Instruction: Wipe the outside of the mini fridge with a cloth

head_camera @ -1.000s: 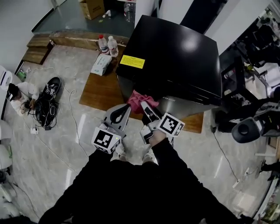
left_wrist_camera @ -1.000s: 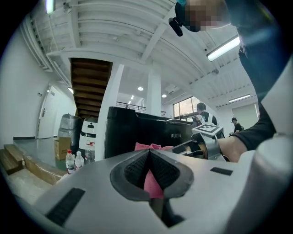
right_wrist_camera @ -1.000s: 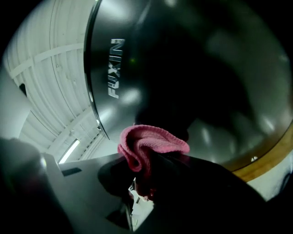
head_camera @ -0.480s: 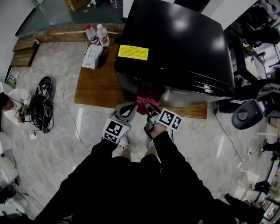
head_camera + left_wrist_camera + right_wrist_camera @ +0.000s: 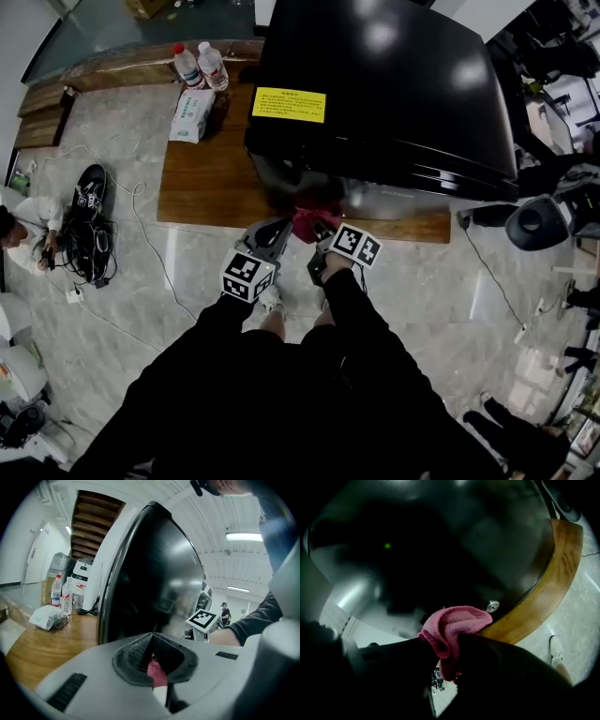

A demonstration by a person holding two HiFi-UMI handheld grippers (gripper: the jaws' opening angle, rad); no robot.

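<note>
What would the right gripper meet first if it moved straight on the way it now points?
Most likely the glossy black front of the mini fridge. The right gripper holds the crumpled pink cloth in its fingers, so the cloth would press on that front first. Depth is unclear.

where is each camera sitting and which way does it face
Head view: on the person's head, looking steeply down on mini fridge, left gripper, right gripper, sleeves, legs.
Left gripper view: rides that gripper, faces the fridge; jaws together, right forearm visible.
Right gripper view: rides that gripper, close to the fridge's front; jaws shut on cloth.
Shared: head and left views show the bottles.
</note>
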